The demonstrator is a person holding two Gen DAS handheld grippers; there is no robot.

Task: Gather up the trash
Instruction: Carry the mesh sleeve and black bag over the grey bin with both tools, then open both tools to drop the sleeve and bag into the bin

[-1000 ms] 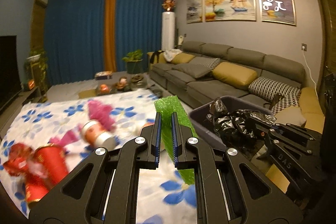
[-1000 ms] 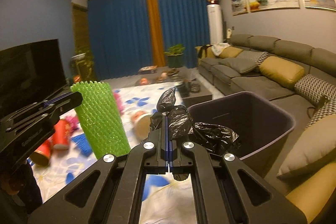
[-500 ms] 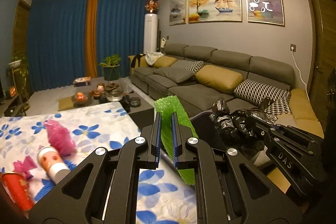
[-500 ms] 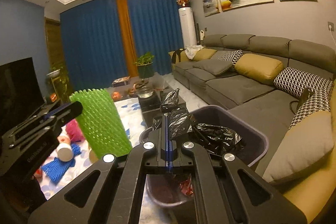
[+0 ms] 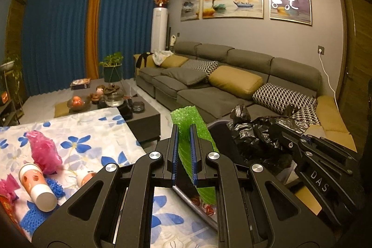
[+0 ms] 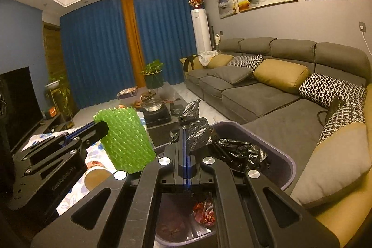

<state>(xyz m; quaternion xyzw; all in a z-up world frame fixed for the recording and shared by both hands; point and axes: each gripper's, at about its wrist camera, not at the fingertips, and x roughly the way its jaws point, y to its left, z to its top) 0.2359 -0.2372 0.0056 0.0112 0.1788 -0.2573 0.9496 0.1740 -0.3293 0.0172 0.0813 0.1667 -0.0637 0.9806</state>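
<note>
My left gripper [image 5: 183,128] is shut on a green foam net sleeve [image 5: 186,116], which it holds upright above the near rim of the grey trash bin [image 5: 217,126]. In the right wrist view the same green sleeve [image 6: 125,138] stands left of the bin [image 6: 282,156], with the left gripper [image 6: 103,128] clamped on its side. My right gripper [image 6: 185,131] is shut on a bunched edge of the black bin bag [image 6: 198,131], which it holds up over the bin. A red wrapper [image 6: 204,213] lies in the bin's bottom.
On the flowered tablecloth [image 5: 97,131] at the left lie a pink foam net [image 5: 44,155], a tipped paper cup [image 5: 37,185] and a blue net [image 5: 34,215]. A dark coffee table [image 5: 141,117] stands beyond. The grey sofa [image 5: 232,94] runs along the right.
Both grippers have swung right, away from the table's litter. The green sleeve has moved with the left gripper to the bin's rim, and the bin's inside now shows under the right gripper.
</note>
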